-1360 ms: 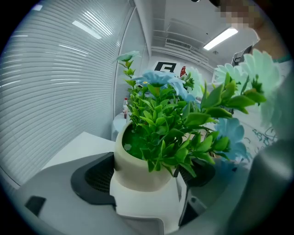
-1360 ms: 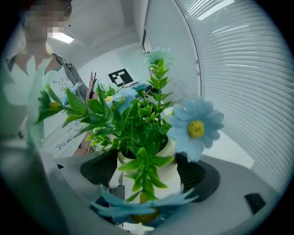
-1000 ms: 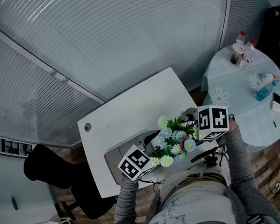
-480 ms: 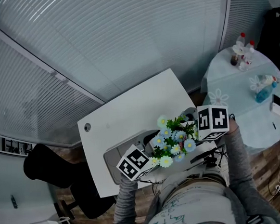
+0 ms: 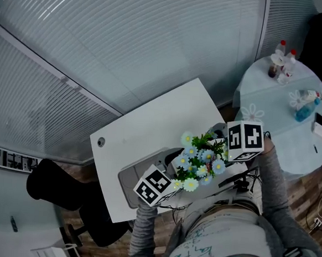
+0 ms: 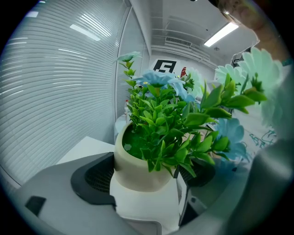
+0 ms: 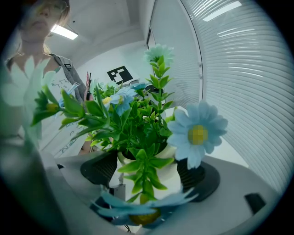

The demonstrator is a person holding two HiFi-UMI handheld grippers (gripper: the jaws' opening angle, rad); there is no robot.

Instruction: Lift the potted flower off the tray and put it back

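Note:
The potted flower (image 5: 199, 158), a cream pot with green leaves and pale blue daisies, sits between my two grippers at the near right end of the grey tray (image 5: 134, 177). My left gripper (image 5: 166, 181) holds the cream pot (image 6: 138, 166) from the left, with its dark pads (image 6: 93, 178) on either side. From the right, my right gripper (image 5: 232, 153) closes on the same pot (image 7: 171, 180), its pads (image 7: 198, 178) pressed against the pot's sides. Leaves hide the fingertips in the head view. I cannot tell whether the pot's base touches the tray.
The tray lies on a white table (image 5: 150, 124) with a round cable hole (image 5: 100, 142). At the right is a round table (image 5: 282, 107) with bottles (image 5: 281, 58), a spray bottle (image 5: 303, 103) and a phone (image 5: 321, 125). A black chair (image 5: 61, 192) stands at the lower left. Slatted blinds (image 5: 129, 39) stand behind.
Grippers and flower keep their places. Only the head camera has shifted a little.

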